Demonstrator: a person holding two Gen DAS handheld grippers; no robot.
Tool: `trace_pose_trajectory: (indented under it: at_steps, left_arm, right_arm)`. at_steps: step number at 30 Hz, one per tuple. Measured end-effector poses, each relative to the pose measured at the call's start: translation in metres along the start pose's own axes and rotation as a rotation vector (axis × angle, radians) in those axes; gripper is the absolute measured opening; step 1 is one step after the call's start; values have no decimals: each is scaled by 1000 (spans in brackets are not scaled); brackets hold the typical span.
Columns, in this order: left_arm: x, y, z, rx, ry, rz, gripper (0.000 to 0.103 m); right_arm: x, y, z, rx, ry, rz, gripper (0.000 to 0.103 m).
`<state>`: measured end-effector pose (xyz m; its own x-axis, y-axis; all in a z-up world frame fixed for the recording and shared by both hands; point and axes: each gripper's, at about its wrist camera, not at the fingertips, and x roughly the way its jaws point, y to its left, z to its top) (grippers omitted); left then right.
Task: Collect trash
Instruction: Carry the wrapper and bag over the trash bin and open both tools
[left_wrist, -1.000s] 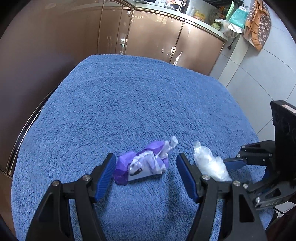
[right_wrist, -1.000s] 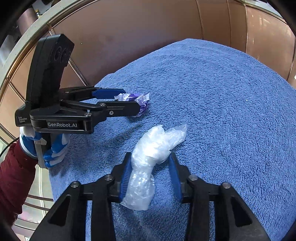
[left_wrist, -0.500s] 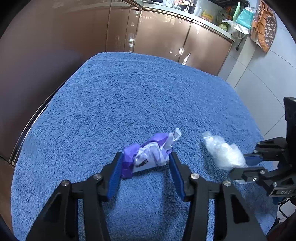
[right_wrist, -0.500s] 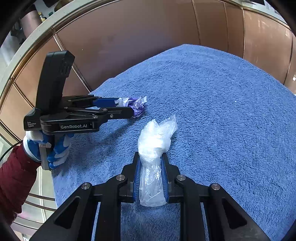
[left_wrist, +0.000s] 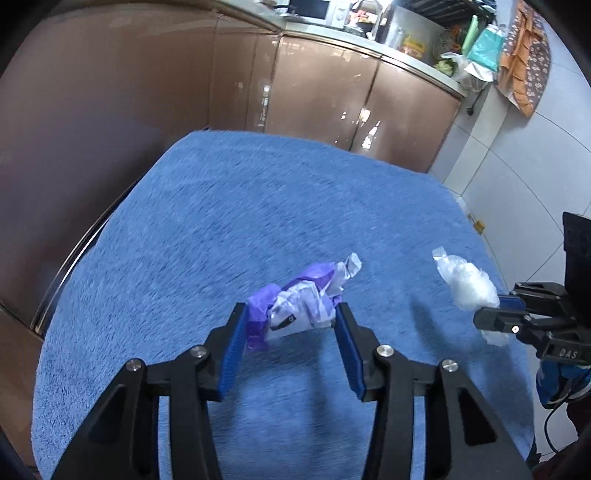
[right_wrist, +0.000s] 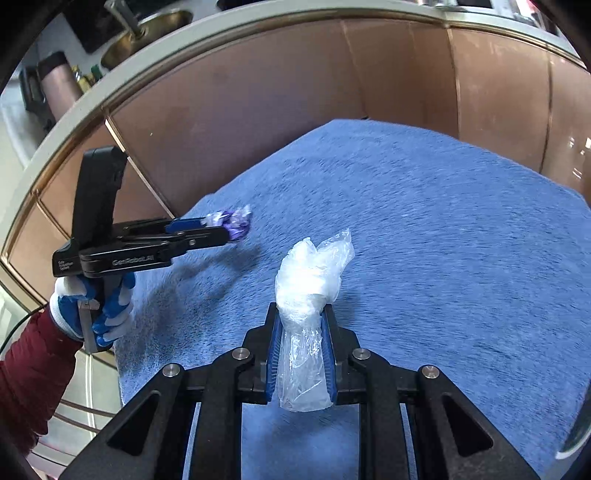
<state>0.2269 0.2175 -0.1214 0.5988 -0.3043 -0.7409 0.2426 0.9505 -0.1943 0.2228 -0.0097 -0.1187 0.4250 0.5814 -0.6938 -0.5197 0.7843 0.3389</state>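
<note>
My left gripper (left_wrist: 290, 321) is shut on a crumpled purple-and-white wrapper (left_wrist: 303, 301) and holds it above the blue towel (left_wrist: 258, 206). My right gripper (right_wrist: 301, 325) is shut on a crumpled clear plastic bag (right_wrist: 308, 284), also lifted off the towel. In the left wrist view the right gripper (left_wrist: 495, 314) is at the far right with the clear bag (left_wrist: 467, 282). In the right wrist view the left gripper (right_wrist: 231, 229) is at the left with the wrapper (right_wrist: 234, 221).
The blue towel covers a round table. Brown cabinet doors (left_wrist: 325, 88) curve around behind it, with a cluttered counter (left_wrist: 424, 40) on top. A white tiled floor (left_wrist: 517, 177) lies to the right. A sink (right_wrist: 144, 33) sits on the counter.
Both grippers have closed on their items and lifted them off the towel. The left closed on the wrapper, the right on the clear bag.
</note>
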Motion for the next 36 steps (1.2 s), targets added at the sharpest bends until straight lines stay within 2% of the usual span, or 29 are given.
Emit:
trace_pose_trajectory:
  at_steps: [5, 11, 16, 22, 31, 36]
  left_arm:
    - [-3, -41, 22, 42, -11, -38, 45]
    - [9, -115, 50, 121, -11, -108, 45]
    - [30, -189, 73, 192, 1, -204, 45]
    - [68, -280, 94, 264, 43, -314, 45]
    - [136, -398, 111, 342, 133, -397, 45]
    - [177, -437, 110, 338, 191, -403, 45]
  right_arm:
    - [-35, -32, -7, 51, -61, -18, 20]
    - [-89, -79, -16, 120, -145, -67, 20]
    - [-138, -133, -33, 204, -217, -142, 20]
    - [-184, -207, -63, 320, -254, -256, 20]
    - [-208, -302, -114, 498, -241, -389, 20]
    - [-198, -343, -136, 562, -202, -424, 20]
